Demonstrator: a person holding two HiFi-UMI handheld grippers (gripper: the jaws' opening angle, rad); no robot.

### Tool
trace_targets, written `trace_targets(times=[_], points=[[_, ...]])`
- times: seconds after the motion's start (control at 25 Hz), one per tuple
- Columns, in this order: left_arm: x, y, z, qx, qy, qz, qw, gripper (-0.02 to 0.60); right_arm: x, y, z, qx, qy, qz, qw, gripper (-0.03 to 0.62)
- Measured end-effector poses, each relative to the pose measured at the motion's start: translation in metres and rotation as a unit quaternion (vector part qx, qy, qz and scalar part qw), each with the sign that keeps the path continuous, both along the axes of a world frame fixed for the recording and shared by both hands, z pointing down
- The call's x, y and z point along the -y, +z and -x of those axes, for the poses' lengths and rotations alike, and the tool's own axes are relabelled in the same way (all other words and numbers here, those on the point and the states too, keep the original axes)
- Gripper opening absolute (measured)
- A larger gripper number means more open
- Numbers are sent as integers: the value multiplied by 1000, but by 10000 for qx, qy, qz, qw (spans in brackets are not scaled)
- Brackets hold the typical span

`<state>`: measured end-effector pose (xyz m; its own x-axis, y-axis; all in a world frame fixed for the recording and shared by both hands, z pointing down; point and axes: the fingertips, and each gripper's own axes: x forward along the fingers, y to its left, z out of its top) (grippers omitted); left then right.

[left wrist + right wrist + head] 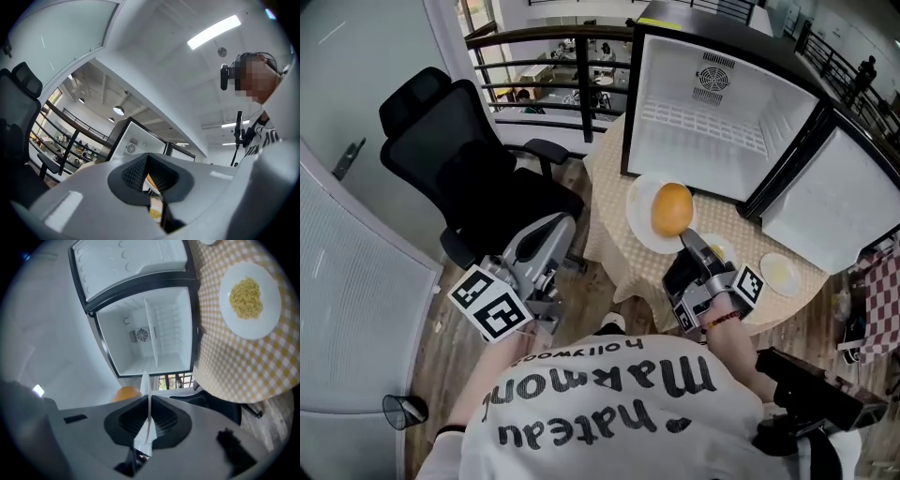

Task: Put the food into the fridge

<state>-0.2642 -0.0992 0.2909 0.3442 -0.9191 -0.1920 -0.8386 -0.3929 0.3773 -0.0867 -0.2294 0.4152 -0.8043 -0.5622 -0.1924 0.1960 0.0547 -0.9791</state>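
Closest to the head camera is my printed shirt (600, 412). Beyond it, my right gripper (687, 241) pinches the near rim of a white plate (639, 214) bearing a round orange food (672, 208). The plate sits over the checked tablecloth (614, 248), just before the open mini fridge (722, 150). My left gripper (564, 229) hangs off the table's edge beside the black office chair (459, 159), carrying nothing.

Through the left gripper view, my pads (133, 171) stand only a narrow slit apart with nothing between them. The mini fridge shows beyond.

Through the right gripper view, my jaws are clamped tight on the thin edge of the white plate (145, 385). The round orange food (125, 393) lies just past them and the mini fridge (164, 333) is straight ahead. A plate of noodles (267, 317) waits on the cloth, well apart.

I judge the step in hand to be carrying this plate in. Gripped by one edge, it wants to sag, and the round food could roll. I should keep it level, clear the fridge's lower frame, set it flat inside, and only then loosen.
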Motion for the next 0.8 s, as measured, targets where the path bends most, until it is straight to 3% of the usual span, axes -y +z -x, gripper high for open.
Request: trace_targets(times=[0.12,0.24,0.52,0.8], points=[[33,16,16,-120,41,107,9999,4,34,16,-2,-347,270,125,9990,25],[67,40,27,70,142,369,9992,5,66,30,-9,-780,563,127,9953,25],[130,83,53,88,513,842,9951,5,154,63,-6,-1845,965,-152,9780,25],[162,96,97,297,301,1108,9929,4,221,87,13,-1983,1290,65,9716,23]])
